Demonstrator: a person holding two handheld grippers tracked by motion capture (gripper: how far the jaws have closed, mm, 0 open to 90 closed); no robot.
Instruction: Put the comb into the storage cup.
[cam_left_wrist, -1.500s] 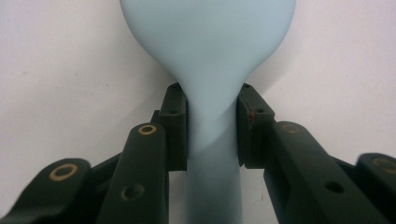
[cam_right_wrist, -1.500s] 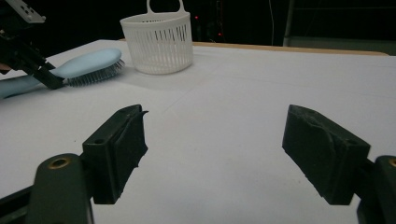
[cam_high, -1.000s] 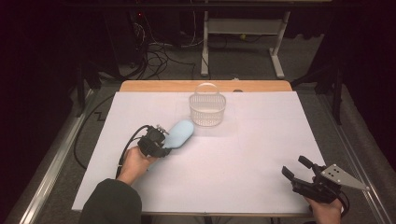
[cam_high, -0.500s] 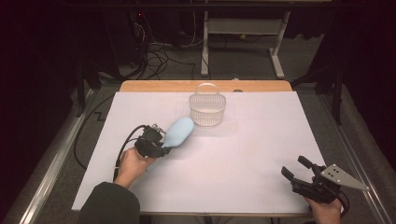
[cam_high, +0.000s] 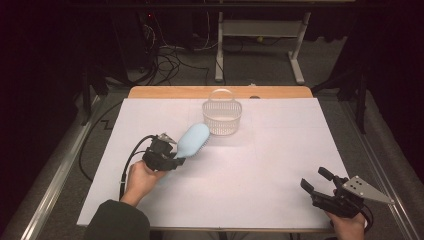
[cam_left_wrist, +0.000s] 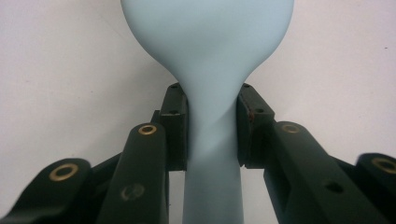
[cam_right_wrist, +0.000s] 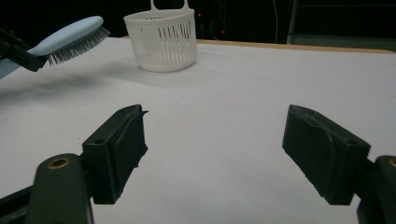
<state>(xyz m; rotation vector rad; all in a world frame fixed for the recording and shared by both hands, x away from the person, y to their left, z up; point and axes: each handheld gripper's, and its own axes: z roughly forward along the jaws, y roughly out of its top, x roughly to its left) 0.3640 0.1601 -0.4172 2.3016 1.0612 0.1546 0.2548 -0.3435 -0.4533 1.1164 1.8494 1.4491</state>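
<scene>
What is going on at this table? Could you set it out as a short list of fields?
held thing: pale blue hairbrush, bristles down, lifted off the sheet
left gripper: shut on the brush's handle
right gripper: open, nothing between its jaws, near the table's front right corner
container: white slatted basket with a loop handle, upright near the far edge
brush and basket: close, brush head beside it, not inside
surface: white sheet over a wooden table

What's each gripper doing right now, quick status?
Left gripper: shut on the light blue hairbrush handle, brush off the table.
Right gripper: open, nothing between the jaws.
</scene>
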